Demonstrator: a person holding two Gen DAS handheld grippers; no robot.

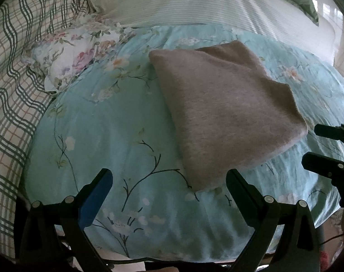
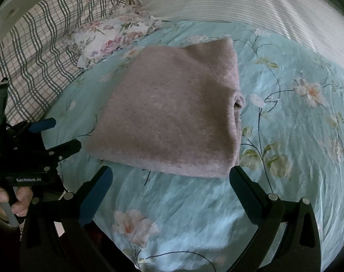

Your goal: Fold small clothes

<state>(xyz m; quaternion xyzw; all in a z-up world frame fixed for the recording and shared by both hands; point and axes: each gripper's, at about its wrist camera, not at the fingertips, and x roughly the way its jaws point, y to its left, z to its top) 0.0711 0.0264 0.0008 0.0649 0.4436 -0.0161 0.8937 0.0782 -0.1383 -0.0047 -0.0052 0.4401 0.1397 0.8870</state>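
A folded greyish-pink knit garment (image 1: 226, 111) lies flat on a pale blue bedspread (image 1: 117, 136) printed with branches and blossoms. It is folded into a rough rectangle of several layers, with the layered edges showing along one side.

In the left wrist view, the left gripper (image 1: 169, 179) hovers above the bedspread with its jaws spread wide and nothing between them. The garment lies just ahead of it and slightly to its right, its nearest corner reaching in between the two fingertips. The right gripper (image 1: 312, 145) enters at the far right edge, jaws apart, just beside the garment's right corner.

In the right wrist view, the right gripper (image 2: 170, 176) also has its jaws wide apart and empty. The garment (image 2: 167, 117) sits directly ahead of it, its near edge just beyond the fingertips. To this gripper's left, the left gripper (image 2: 63, 133) is visible, jaws apart, close to the garment's left corner.

Beyond the garment and to the left lie a floral pillow (image 2: 113, 38) and a checked quilt (image 2: 36, 45). A white ribbed cover (image 2: 240, 2) stretches across the far side.
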